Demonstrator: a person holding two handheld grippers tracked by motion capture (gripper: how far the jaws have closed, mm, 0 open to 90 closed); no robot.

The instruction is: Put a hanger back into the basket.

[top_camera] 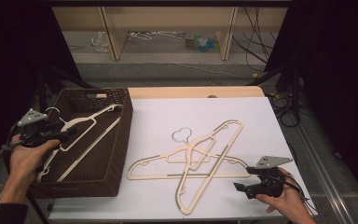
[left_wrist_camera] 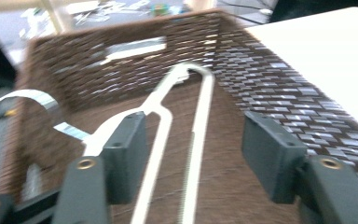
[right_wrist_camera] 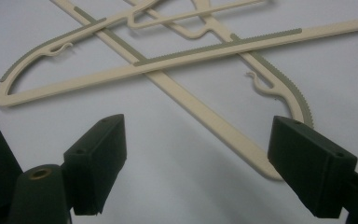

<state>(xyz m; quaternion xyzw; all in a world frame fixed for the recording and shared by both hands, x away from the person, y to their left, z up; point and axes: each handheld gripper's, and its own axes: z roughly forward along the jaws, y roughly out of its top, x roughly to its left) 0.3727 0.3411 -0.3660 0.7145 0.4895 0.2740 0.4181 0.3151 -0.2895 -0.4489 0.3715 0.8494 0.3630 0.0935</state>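
High view, plain cream hangers (top_camera: 200, 158), brown wicker basket (top_camera: 121, 140), no readable writing

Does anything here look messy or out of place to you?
Mildly. Two hangers lie crossed over each other on the white table instead of side by side. Another hanger sits slanted in the brown basket, one end propped against its wall. Nothing looks broken.

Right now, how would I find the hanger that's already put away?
Find the brown basket at the table's left. The hanger lies slanted inside it, hook toward the left gripper. The other two hangers lie crossed on the white tabletop.
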